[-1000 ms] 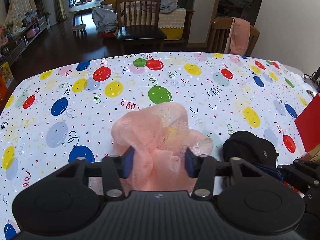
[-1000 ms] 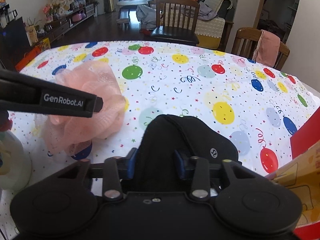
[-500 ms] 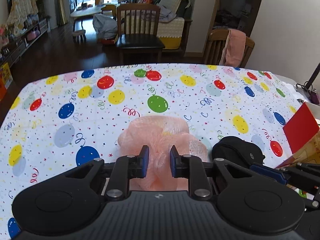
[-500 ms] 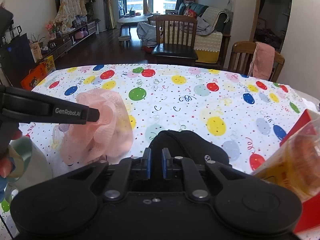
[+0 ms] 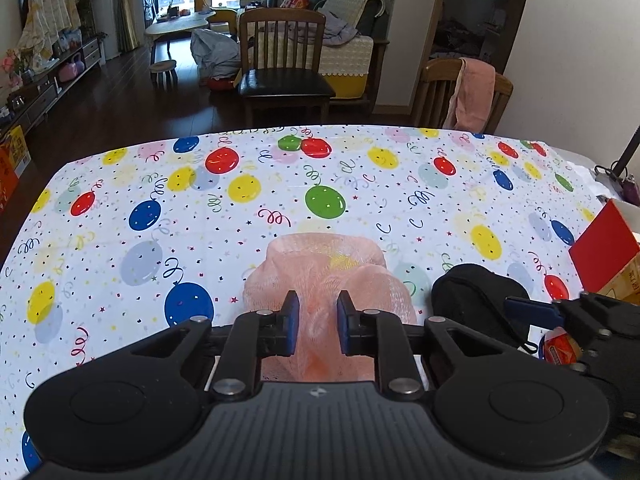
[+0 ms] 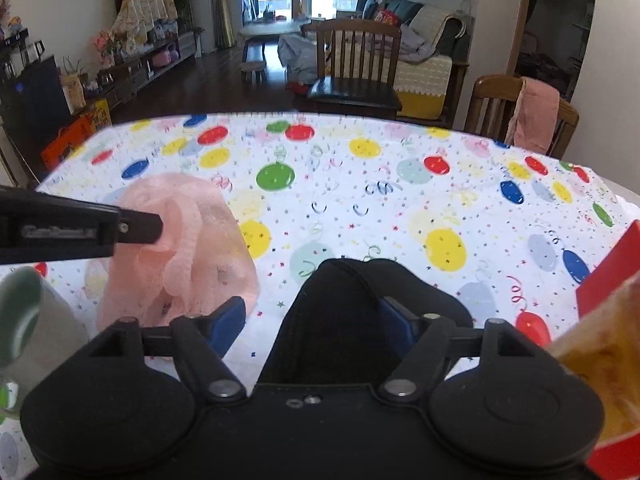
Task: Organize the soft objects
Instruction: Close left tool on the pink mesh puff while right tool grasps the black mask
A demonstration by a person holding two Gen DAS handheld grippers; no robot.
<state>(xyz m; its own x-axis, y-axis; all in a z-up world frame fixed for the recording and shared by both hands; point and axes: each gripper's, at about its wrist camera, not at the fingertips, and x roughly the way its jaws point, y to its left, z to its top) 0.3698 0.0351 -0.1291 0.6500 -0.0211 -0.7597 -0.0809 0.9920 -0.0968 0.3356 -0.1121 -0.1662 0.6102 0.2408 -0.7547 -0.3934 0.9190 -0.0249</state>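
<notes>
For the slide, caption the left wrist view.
Left tool pinches a pink mesh pouf over the balloon-print tablecloth, black pouch alongside.

blurred green-white object (image 6: 24, 320) cut off left, orange packet (image 6: 600, 352) cut off right

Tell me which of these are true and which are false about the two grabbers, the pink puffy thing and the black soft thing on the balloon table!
1. The left gripper is squeezing the pink mesh puff. True.
2. The right gripper is clamped tight on the black pouch. False: its jaws are opening, with the pouch between them and a clear gap beside its left pad.
3. The pink mesh puff lies to the left of the black pouch. True.
4. The tablecloth is plain white. False: it is covered in coloured balloons and squiggles.
5. A pink towel hangs over a wooden chair behind the table. True.
</notes>
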